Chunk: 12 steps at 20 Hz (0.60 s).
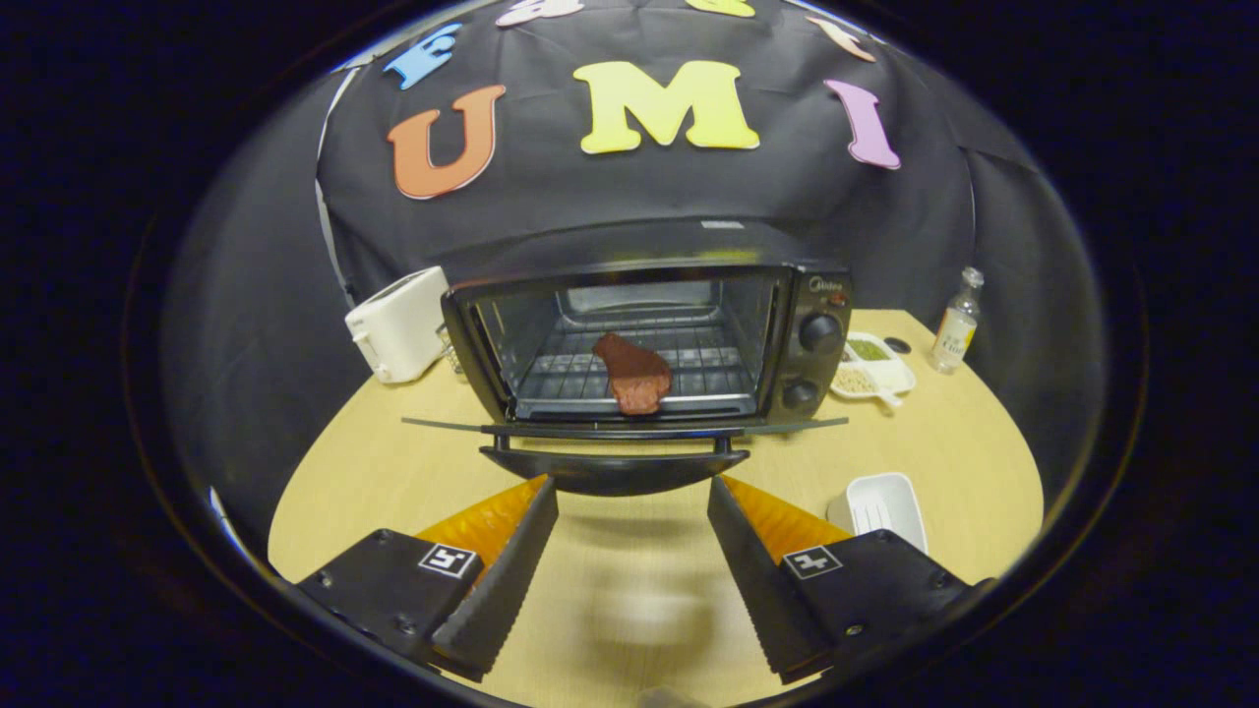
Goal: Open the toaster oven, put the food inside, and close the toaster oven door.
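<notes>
Toaster oven [649, 339] stands open on table [944, 452]; door [620, 426] folded down flat, its handle [615, 470] just ahead of fingertips; food [634, 374], brown piece, lies on rack [580, 379] inside, near front edge; opening and loading judged done; gripper [632, 551] released, fingers wide apart, holding nothing, just before handle; left to do: lift door and close it.

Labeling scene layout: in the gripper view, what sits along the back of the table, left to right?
White plastic toaster → black toaster oven, door dropped open, brown piece of meat on its rack → white divided dish of green and tan food → clear glass bottle. The open fingers stand just short of the door handle.
</notes>
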Each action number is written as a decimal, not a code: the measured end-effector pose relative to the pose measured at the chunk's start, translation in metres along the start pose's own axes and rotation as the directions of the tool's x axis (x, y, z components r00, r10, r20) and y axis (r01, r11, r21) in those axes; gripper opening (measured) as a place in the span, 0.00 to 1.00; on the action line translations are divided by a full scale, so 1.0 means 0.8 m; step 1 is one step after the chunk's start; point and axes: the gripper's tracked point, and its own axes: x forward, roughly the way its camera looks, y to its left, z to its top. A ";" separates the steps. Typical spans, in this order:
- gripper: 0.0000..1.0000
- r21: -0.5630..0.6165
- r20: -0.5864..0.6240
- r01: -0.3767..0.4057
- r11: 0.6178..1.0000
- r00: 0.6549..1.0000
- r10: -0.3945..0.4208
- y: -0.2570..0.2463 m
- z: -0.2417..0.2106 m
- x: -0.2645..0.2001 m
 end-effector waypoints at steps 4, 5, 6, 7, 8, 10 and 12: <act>0.98 -0.040 0.036 0.011 0.999 0.999 -0.010 0.004 0.045 0.012; 0.98 -0.049 0.044 0.011 0.999 0.999 -0.009 0.005 0.055 0.017; 0.98 -0.053 0.050 0.007 0.999 0.999 -0.005 0.008 0.065 0.021; 0.98 -0.052 0.052 -0.002 0.999 0.999 0.005 0.012 0.072 0.026; 0.98 -0.046 0.057 -0.005 0.999 0.998 0.008 0.013 0.081 0.032; 0.98 -0.039 0.066 -0.009 0.999 0.998 0.011 0.013 0.094 0.039; 0.98 -0.044 0.076 -0.016 0.999 0.997 0.019 0.015 0.100 0.041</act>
